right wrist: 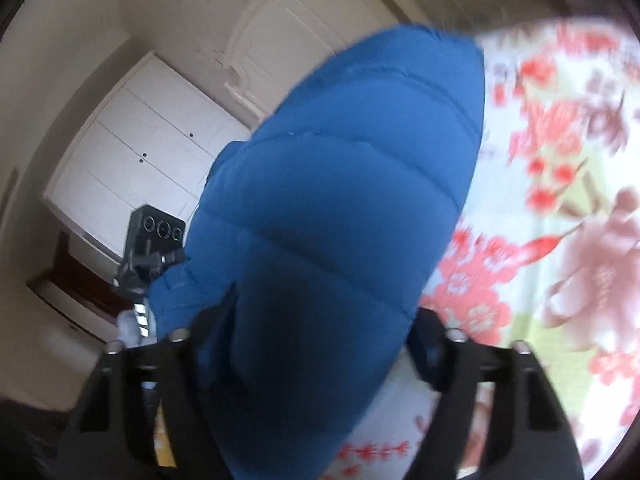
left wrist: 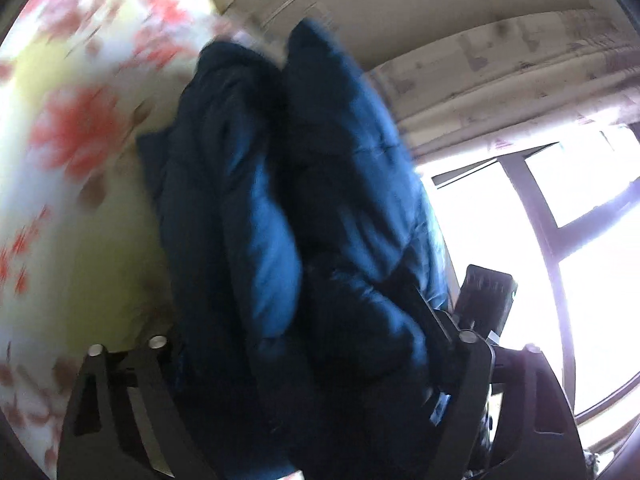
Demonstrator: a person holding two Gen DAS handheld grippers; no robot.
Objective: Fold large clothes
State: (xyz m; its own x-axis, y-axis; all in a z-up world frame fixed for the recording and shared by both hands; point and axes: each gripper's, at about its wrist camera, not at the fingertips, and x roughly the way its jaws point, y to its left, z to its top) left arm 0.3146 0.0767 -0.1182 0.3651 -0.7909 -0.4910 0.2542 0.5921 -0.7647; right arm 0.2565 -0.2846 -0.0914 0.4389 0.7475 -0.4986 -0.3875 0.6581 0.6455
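Note:
A blue quilted puffer jacket (left wrist: pixel 280 208) fills the middle of the left wrist view, bunched in dark folds and lifted off the bed. My left gripper (left wrist: pixel 316 344) is shut on the jacket, fabric packed between its fingers. In the right wrist view the same jacket (right wrist: pixel 340 208) hangs as a broad padded panel. My right gripper (right wrist: pixel 316 340) is shut on the jacket too, with the cloth covering the fingertips. Both views are blurred by motion.
A floral bedspread (left wrist: pixel 72 128) with red and pink flowers lies at the left, and on the right in the right wrist view (right wrist: pixel 560 200). A bright window (left wrist: pixel 540 220), a white wardrobe (right wrist: pixel 140 152) and a black device on a stand (right wrist: pixel 154 240) surround the bed.

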